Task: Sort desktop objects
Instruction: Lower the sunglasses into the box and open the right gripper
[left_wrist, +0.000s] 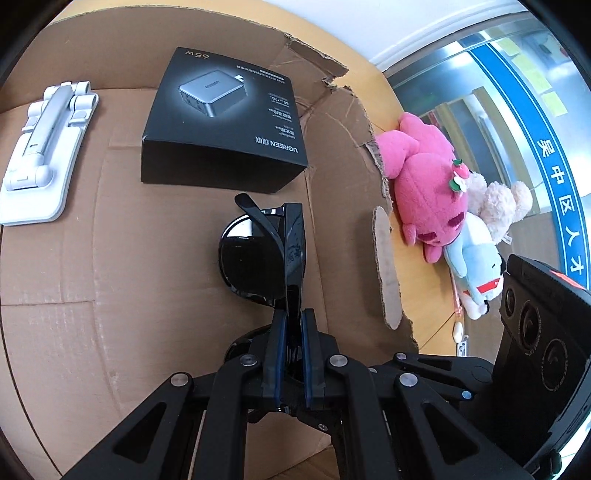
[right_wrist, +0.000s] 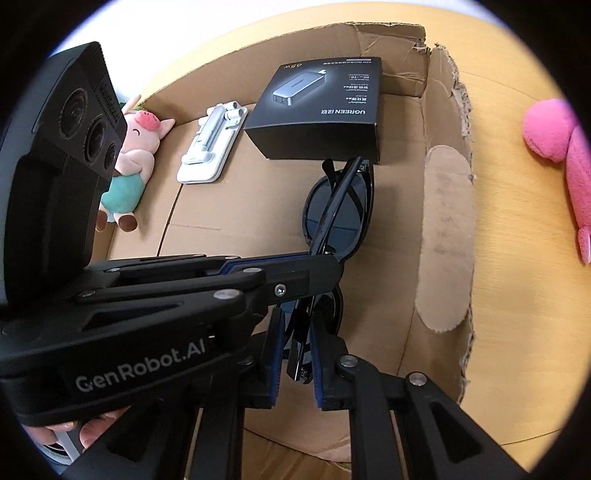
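A pair of folded black sunglasses (left_wrist: 251, 258) stands on edge over the floor of a flat cardboard box (left_wrist: 110, 295). My left gripper (left_wrist: 293, 314) is shut on the frame at its near end. In the right wrist view the left gripper (right_wrist: 325, 262) reaches in from the left and clamps the sunglasses (right_wrist: 340, 214) near the middle. My right gripper (right_wrist: 297, 332) points down and holds the near hinge end between its blue pads. A black charger box (left_wrist: 221, 122) and a white folding phone stand (left_wrist: 44, 155) lie further in on the cardboard.
The torn cardboard wall (right_wrist: 443, 221) borders the sunglasses on the right. On the wooden table (right_wrist: 517, 295) beyond it lie a pink plush (left_wrist: 424, 184) and a beige and blue plush (left_wrist: 480, 258). A pig plush (right_wrist: 133, 158) lies at the left. A hand (right_wrist: 92, 424) grips the left device.
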